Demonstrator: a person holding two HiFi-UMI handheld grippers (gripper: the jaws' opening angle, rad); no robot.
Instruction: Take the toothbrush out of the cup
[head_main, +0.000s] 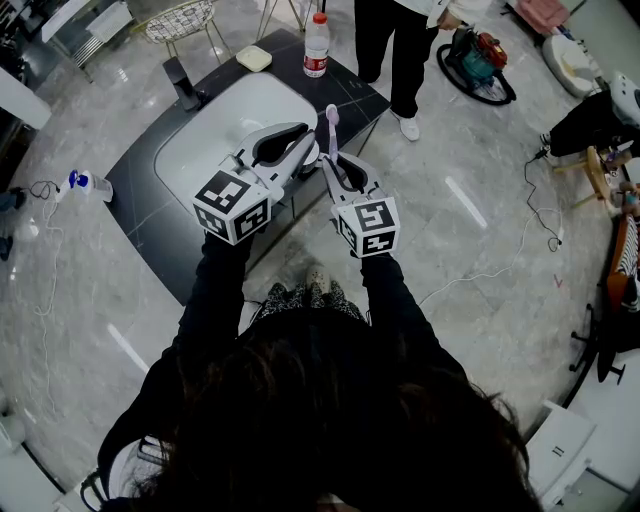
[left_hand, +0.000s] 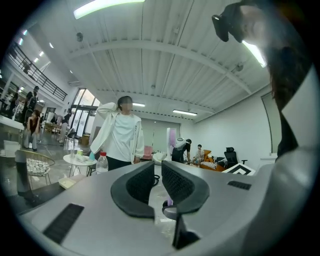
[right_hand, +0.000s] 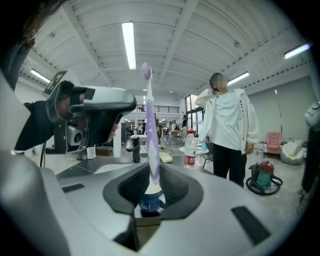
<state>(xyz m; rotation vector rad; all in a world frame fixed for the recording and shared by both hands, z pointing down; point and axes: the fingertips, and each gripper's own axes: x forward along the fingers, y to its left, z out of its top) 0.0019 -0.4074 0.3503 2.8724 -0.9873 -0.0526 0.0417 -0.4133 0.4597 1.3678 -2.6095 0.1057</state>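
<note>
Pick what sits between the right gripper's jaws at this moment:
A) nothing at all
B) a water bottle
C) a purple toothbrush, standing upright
C: the right gripper view shows the right gripper closed on the lower handle of the purple toothbrush, with the brush head pointing up.

The left gripper (left_hand: 157, 169) has its two dark ribbed jaws only a little apart, and the narrow gap between them is empty. Just beyond the right jaw, partly hidden behind it, a thin purple stem stands over a round grey rim; it is probably the toothbrush (left_hand: 170, 202), but too little of it shows to be sure. Far beyond the left jaw a person (left_hand: 121, 137) in a white jacket stands with one hand raised to the head, and further to the left are a red-capped bottle (left_hand: 101, 163) and a small round table (left_hand: 70, 159).
</note>
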